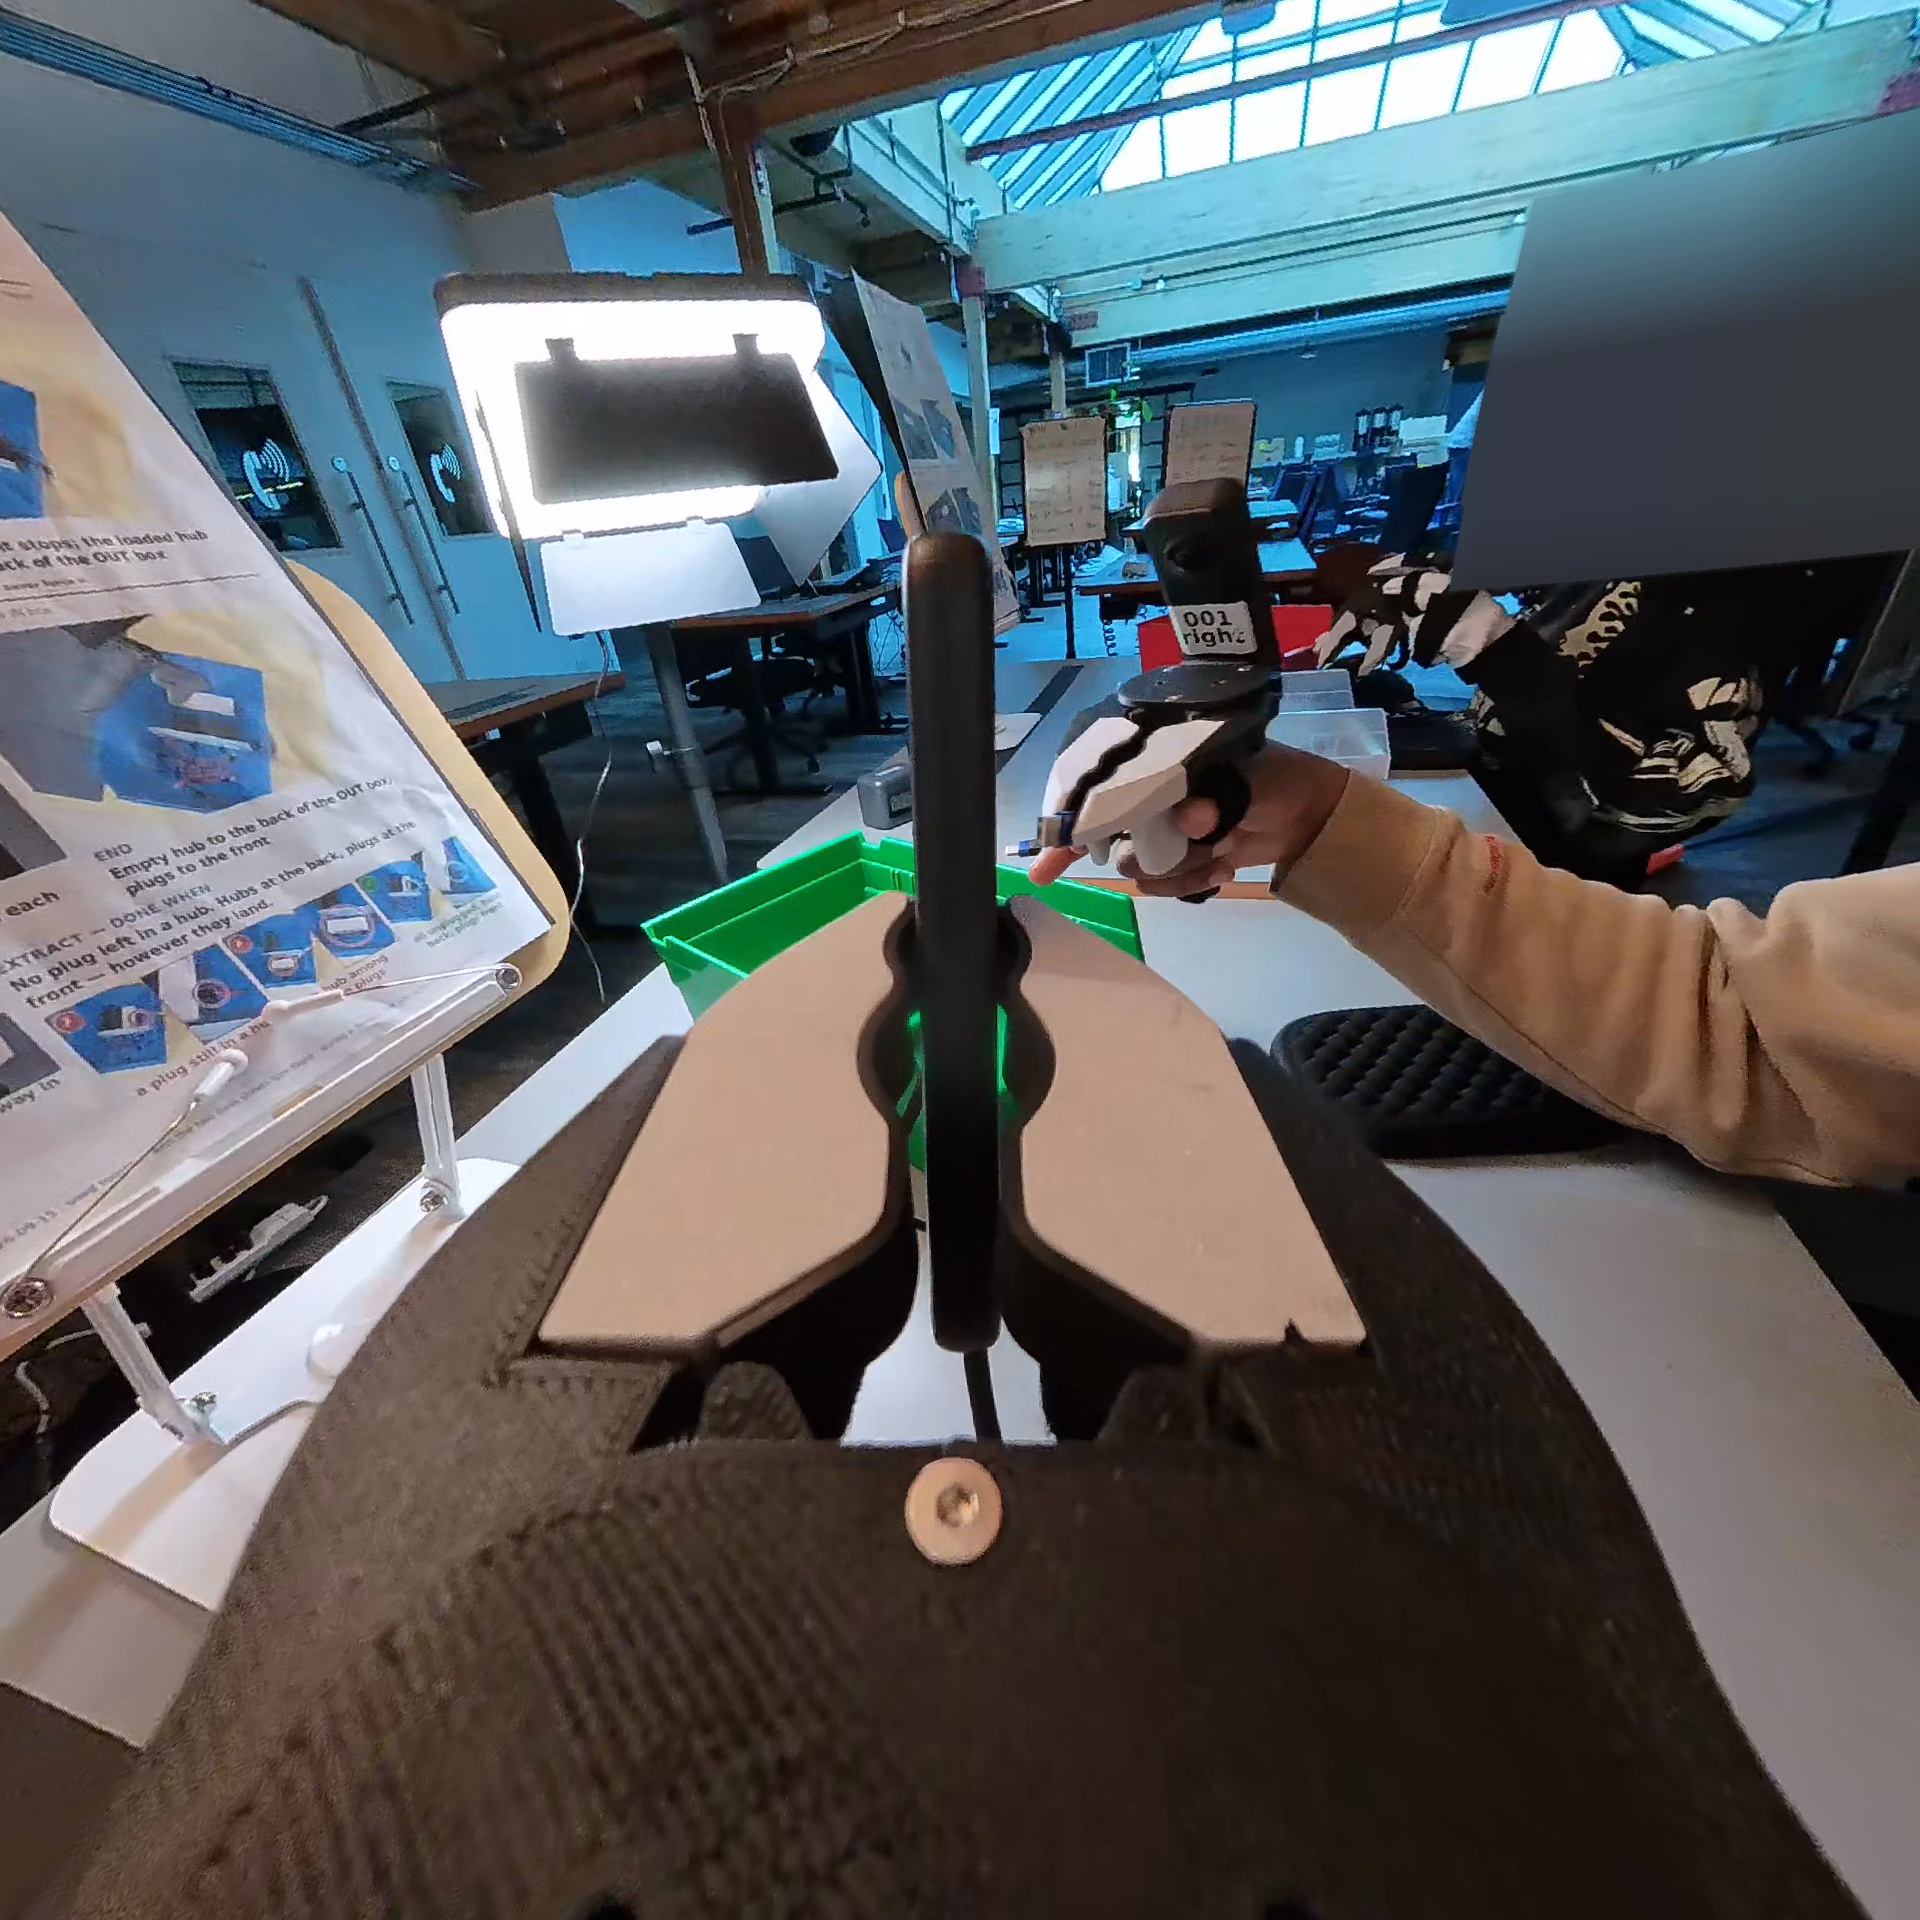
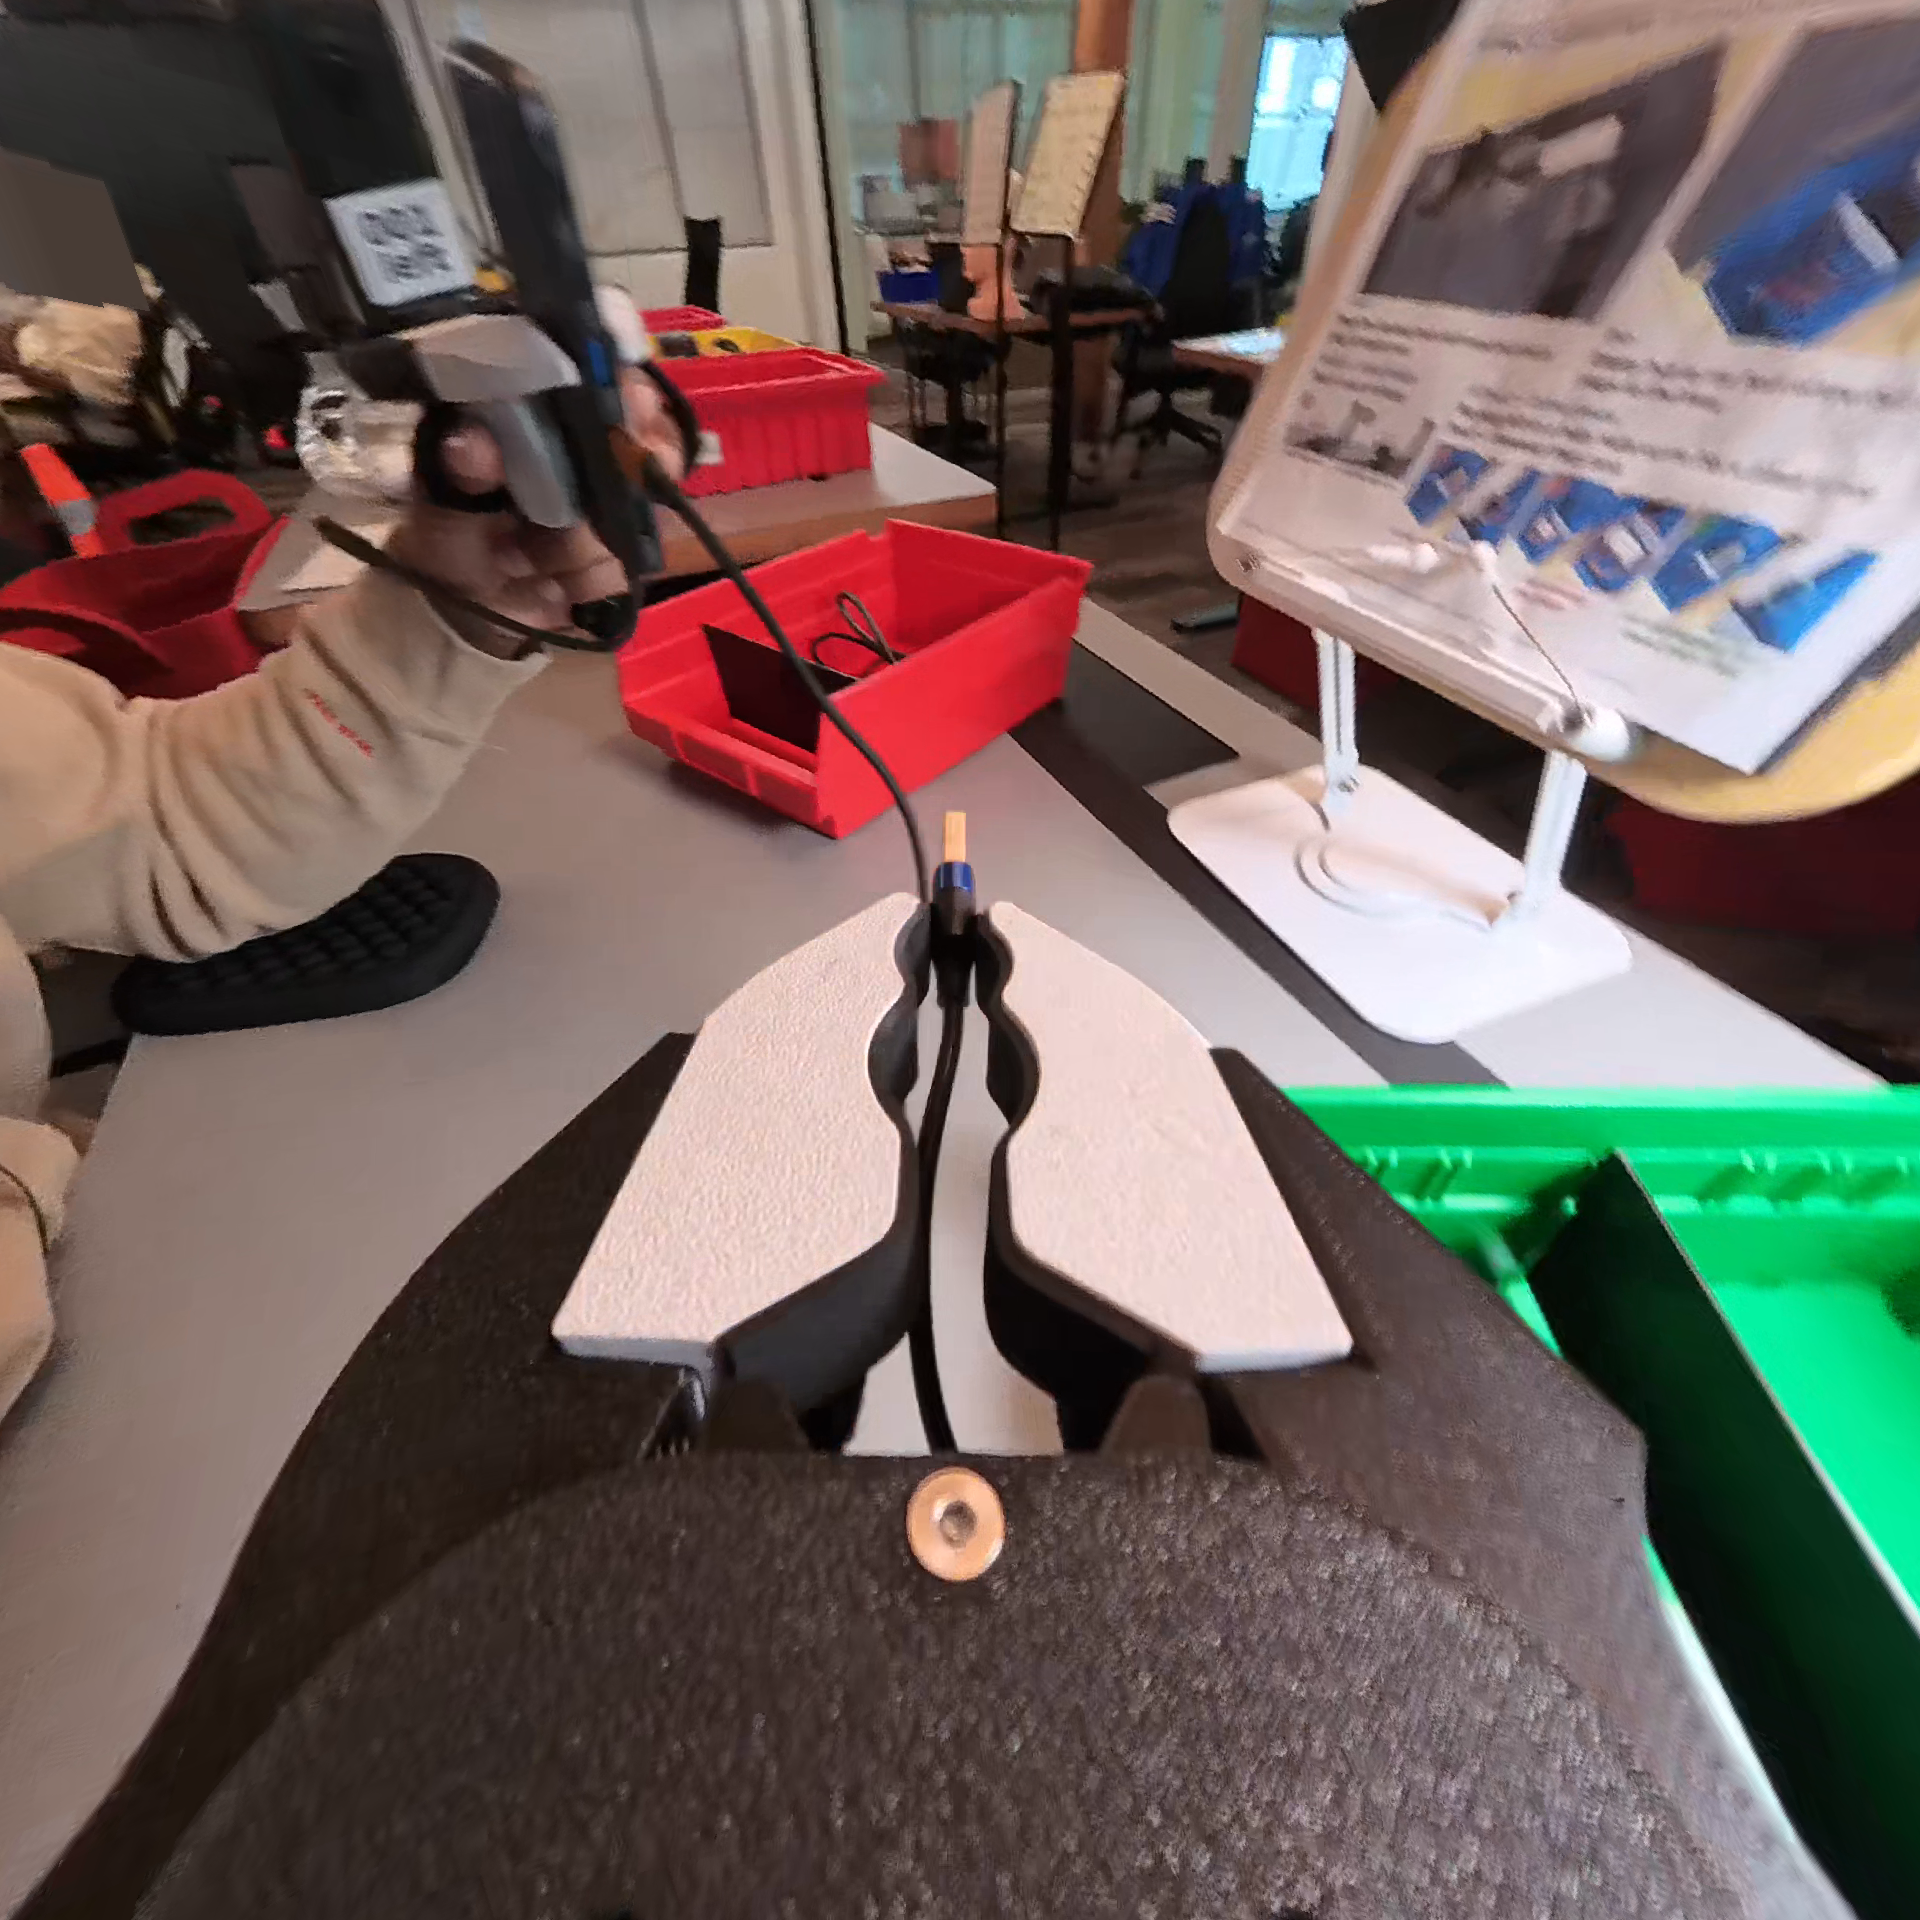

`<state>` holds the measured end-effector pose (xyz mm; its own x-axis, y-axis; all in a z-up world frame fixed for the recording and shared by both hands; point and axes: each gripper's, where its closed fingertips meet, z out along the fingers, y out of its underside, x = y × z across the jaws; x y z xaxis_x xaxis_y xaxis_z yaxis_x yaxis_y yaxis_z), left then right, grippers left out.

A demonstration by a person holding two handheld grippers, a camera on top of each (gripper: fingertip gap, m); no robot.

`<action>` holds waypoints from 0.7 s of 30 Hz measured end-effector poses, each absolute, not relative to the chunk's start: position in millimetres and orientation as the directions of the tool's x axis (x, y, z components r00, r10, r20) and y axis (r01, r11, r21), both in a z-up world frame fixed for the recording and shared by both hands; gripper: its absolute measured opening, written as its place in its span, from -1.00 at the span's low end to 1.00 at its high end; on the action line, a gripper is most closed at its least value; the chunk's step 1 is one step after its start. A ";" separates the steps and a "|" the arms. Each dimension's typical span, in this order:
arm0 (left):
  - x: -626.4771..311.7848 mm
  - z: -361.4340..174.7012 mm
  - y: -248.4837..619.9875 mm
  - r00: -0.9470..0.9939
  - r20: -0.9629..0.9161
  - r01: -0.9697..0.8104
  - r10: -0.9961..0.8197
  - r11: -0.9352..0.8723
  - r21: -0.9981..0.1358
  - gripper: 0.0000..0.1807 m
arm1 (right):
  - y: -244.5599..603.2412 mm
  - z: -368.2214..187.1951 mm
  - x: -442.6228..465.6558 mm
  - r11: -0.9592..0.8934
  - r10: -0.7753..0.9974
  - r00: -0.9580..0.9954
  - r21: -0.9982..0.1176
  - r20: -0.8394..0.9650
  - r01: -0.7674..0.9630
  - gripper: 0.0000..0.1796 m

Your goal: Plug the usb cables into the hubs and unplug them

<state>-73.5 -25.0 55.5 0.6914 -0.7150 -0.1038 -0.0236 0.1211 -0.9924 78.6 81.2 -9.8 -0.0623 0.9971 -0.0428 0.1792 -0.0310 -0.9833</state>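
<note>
In the left wrist view, your left gripper (image 1: 954, 925) pinches the black hub (image 1: 948, 831) upright, above the green bin (image 1: 748, 925); your right gripper (image 1: 1060, 831) hangs beyond that bin. In the right wrist view, your right gripper (image 2: 954, 914) clamps the usb plug (image 2: 954, 868), its cable (image 2: 831, 717) running up toward the hub (image 2: 582, 312) beyond the red bin (image 2: 935, 686).

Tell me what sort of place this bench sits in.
Likely a shared open-plan workshop or lab: rows of desks and office chairs behind, skylights overhead, parts bins and an instruction sheet on a stand.
</note>
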 end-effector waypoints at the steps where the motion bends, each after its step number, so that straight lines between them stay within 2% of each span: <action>1: -74.1 55.8 -25.3 0.691 -0.104 -0.023 -0.716 0.122 -0.992 -0.86 | 89.6 -15.9 80.4 -0.062 0.996 -0.047 -0.977 -0.073 0.206 -0.92; 5: -77.8 51.9 -21.9 0.686 -0.078 -0.006 -0.724 0.102 -0.995 -0.87 | 132.1 -42.7 77.7 -0.188 0.982 0.051 -0.926 -0.181 0.326 -0.91; 12: -77.4 48.4 -20.3 0.682 -0.078 -0.016 -0.727 0.091 -0.996 -0.86 | 191.7 -100.8 78.0 -0.470 0.882 0.250 -0.765 -0.398 0.440 -0.90; 14: -78.4 49.9 -20.9 0.684 -0.075 -0.010 -0.726 0.093 -0.996 -0.86 | 198.1 -110.8 78.1 -0.518 0.855 0.276 -0.731 -0.439 0.444 -0.80; 16: -78.9 50.7 -21.0 0.686 -0.070 -0.005 -0.725 0.092 -0.996 -0.86 | 204.9 -118.1 81.4 -0.539 0.842 0.324 -0.705 -0.432 0.461 -0.60; 19: -77.0 50.6 -21.1 0.679 -0.065 0.003 -0.731 0.091 -0.996 -0.87 | 207.2 -110.2 82.1 -0.518 0.853 0.335 -0.734 -0.401 0.439 -0.54; 21: -73.3 48.8 -20.9 0.665 -0.052 0.013 -0.745 0.081 -0.997 -0.87 | 200.1 -87.4 75.4 -0.435 0.895 0.275 -0.819 -0.350 0.374 -0.53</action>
<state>-73.3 -20.9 48.8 0.6645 -0.7454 -0.0525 0.0126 0.0814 -0.9966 75.4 200.1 -87.4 0.2754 0.8953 -0.3502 0.3739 -0.4354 -0.8189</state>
